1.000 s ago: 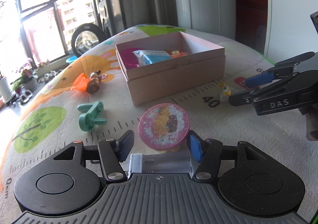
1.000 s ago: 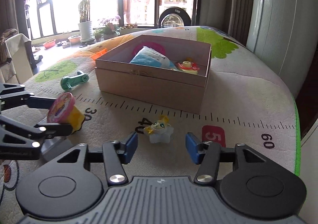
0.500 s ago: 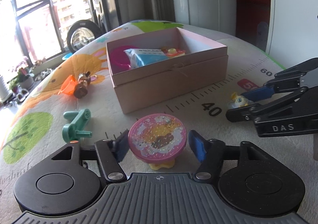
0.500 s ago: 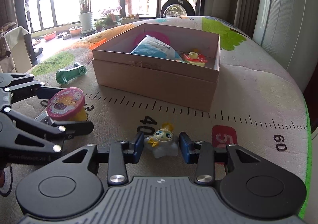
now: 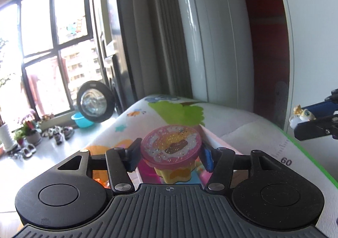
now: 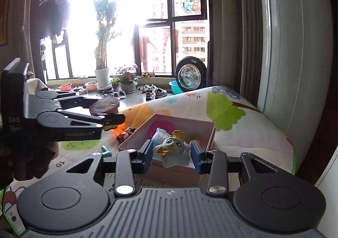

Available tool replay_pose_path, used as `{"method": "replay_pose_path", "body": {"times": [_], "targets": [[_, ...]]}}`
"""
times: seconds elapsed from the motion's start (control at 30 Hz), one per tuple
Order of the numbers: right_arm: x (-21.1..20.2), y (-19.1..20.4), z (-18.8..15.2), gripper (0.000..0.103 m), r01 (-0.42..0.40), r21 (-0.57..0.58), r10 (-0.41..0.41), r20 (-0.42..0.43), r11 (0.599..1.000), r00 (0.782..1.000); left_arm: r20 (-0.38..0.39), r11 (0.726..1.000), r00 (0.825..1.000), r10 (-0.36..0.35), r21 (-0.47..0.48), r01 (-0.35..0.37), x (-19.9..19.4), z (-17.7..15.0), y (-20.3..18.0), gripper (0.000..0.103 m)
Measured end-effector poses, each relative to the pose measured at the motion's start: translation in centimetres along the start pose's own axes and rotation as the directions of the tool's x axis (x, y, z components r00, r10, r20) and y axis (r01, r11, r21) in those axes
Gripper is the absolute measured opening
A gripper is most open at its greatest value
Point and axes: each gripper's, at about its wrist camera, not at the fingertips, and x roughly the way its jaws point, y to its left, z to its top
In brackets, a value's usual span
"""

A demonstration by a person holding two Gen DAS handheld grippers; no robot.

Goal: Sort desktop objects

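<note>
My left gripper [image 5: 170, 154] holds a yellow cup with a glittery pink lid [image 5: 171, 146] up in the air; its jaws are opening, with the cup still between the pads. My right gripper [image 6: 172, 154] is shut on a pale star-shaped toy with a yellow bow [image 6: 169, 151], lifted above the near wall of the open cardboard box [image 6: 212, 134]. In the right wrist view the left gripper [image 6: 112, 116] and its cup [image 6: 104, 106] hang left of the box. In the left wrist view the right gripper [image 5: 306, 120] carries the star toy [image 5: 302, 114] at the right edge.
The box holds a blue packet [image 6: 158, 134] and a pink item. A green toy [image 6: 105, 153] and an orange and brown toy [image 6: 123, 132] lie left of the box on the patterned mat [image 6: 243, 132]. Curtains and a wall stand beyond the mat.
Both grippers have risen off the mat, the left carrying the pink-lidded cup and the right carrying the star toy it closed on. Both views now look higher, toward the windows.
</note>
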Motion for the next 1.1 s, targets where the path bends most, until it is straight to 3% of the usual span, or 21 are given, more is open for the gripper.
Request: {"method": "replay_pose_path", "body": {"times": [0.03,0.1,0.2,0.3,0.43,0.63,0.87,0.97,1.1], "targets": [[0.3,-0.3,0.4,0.038,0.009,0.005,-0.009,0.000,1.000,1.000,-0.015,1.000,1.000,0.004,-0.023,-0.004,1.3,0.3,0.4,0.079],[0.9,-0.8,1.0,0.038,0.018,0.017,-0.018,-0.003,1.000,1.000,-0.035,0.997,0.999,0.035,-0.065,-0.037,2.2,0.0,1.2,0.083],[1.9,-1.7,1.5,0.038,0.011,0.048,-0.010,-0.028,0.999,1.000,-0.048,0.992,0.998,0.038,-0.116,-0.043,0.8,-2.3,2.5,0.096],[4.1,-2.7,2.3,0.037,-0.009,0.104,0.016,-0.071,0.995,0.997,-0.103,0.992,0.994,0.041,-0.113,-0.053,-1.3,-5.8,3.0,0.097],[9.8,-3.3,4.4,0.026,-0.042,0.193,0.069,-0.133,0.980,0.989,-0.179,0.993,0.983,0.032,-0.103,-0.051,-3.4,-9.7,3.4,0.100],[17.5,-1.6,6.7,0.026,0.023,0.159,0.009,-0.199,0.987,0.980,-0.204,0.990,0.977,0.055,-0.116,-0.080,-4.8,-12.8,3.9,0.101],[14.8,2.9,2.2,0.028,-0.051,0.029,0.057,-0.289,0.998,0.955,-0.235,0.974,0.972,0.013,-0.218,-0.066,-4.3,-15.3,3.9,0.101],[12.4,5.2,-0.6,0.036,-0.147,-0.012,0.133,-0.353,0.989,0.926,-0.210,0.966,0.977,0.045,-0.242,-0.097,-4.5,-15.1,4.5,0.101],[10.4,9.5,-3.7,0.043,-0.287,-0.075,0.229,-0.426,0.955,0.875,-0.195,0.928,0.971,0.137,-0.316,-0.195,-5.2,-14.5,7.1,0.101]]}}
